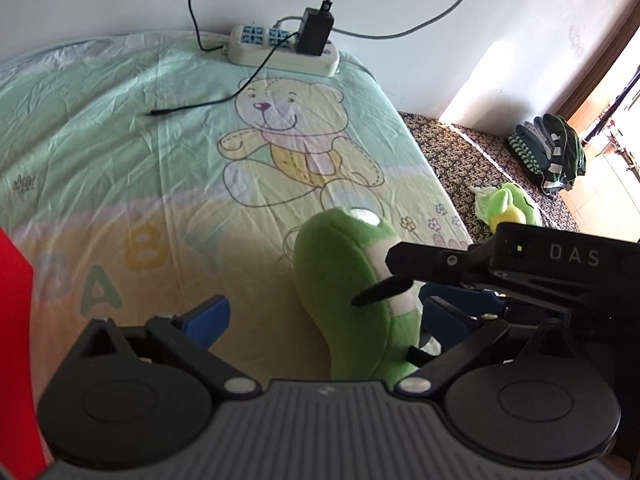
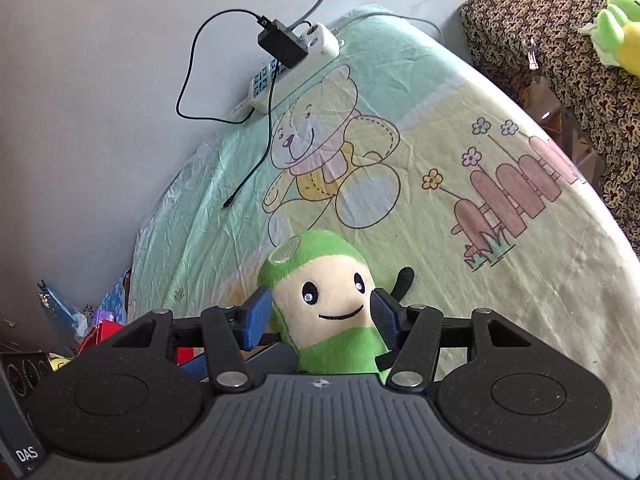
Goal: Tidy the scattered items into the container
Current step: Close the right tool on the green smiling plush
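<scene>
Bed (image 2: pixel 500 280) fills both views, its pale green and yellow sheet printed with a teddy bear, a fence and the word BABY, and it looks nearly bare of loose things now. At the far edge by the wall lies a white power strip (image 1: pixel 282 50) with a black adapter plugged in and a thin black cable (image 1: pixel 224 100) trailing onto the sheet. Off to the left, low in the right wrist view, sits a jumble of red and coloured items (image 2: pixel 100 328); whether that is the container I cannot tell. Beyond the bed, on a patterned surface, another green and yellow plush (image 1: pixel 508 208) waits, so by my reading there is work left.

Now the action: the right gripper (image 2: pixel 318 312) has its blue fingers (image 2: pixel 256 316) set against either side of the green plush toy (image 2: pixel 324 304), pinching its head and holding it upright over the sheet. The toy is soft and fuzzy, with a green hood, a cream face, black bead eyes, a stitched smile and a thin black arm sticking out.

The left gripper (image 1: pixel 320 316) hangs close by, fingers spread wide and gripping nothing, the toy's side between them.

My call: mid-carry, this toy not yet in the container.
</scene>
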A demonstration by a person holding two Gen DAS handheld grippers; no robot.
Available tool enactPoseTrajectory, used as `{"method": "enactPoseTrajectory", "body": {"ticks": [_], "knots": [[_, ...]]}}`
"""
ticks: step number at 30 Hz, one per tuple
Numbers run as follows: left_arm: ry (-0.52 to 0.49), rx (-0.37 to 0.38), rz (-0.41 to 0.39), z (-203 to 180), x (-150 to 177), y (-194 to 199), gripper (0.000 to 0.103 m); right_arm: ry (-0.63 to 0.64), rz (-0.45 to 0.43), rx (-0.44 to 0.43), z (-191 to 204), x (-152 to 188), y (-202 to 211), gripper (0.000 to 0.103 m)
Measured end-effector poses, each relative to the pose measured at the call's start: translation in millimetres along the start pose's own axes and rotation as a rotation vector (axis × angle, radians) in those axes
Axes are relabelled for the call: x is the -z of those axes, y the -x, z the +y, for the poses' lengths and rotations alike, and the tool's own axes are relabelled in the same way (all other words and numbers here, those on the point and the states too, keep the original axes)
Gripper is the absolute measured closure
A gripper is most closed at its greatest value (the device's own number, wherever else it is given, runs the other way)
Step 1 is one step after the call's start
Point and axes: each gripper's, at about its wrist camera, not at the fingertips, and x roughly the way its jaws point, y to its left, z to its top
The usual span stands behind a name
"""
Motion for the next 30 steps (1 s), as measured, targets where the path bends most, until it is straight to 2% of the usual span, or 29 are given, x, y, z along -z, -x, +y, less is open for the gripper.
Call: {"method": "enactPoseTrajectory", "body": {"ticks": [3,6,11,13,17,20,26,30], "knots": [[0.019,0.005,0.022,4,0,-10,0.001,0.001,0.017,-0.01,-2,-1,-7,0.044],[0.031,0.022,0.035,5,-1,-17,0.001,-0.002,0.022,-0.021,-3,-4,-11,0.039],[0.006,0.03,0.059,-1,-1,-28,0.001,-0.013,0.045,-0.045,-7,-6,-19,0.035],[0.006,0.038,0.079,-2,-1,-34,0.004,-0.009,0.049,-0.048,-7,-7,-20,0.035],[0.002,0.072,0.118,-6,-3,-44,0.022,-0.013,0.062,-0.063,-11,-9,-22,0.034],[-0.03,0.06,0.12,-14,-3,-47,0.025,-0.022,0.071,-0.071,-14,-10,-23,0.033],[-0.078,0.031,0.124,-22,-2,-49,0.025,-0.036,0.08,-0.077,-17,-9,-26,0.028],[-0.09,0.013,0.116,-24,-1,-47,0.027,-0.025,0.074,-0.073,-16,-9,-25,0.03]]}}
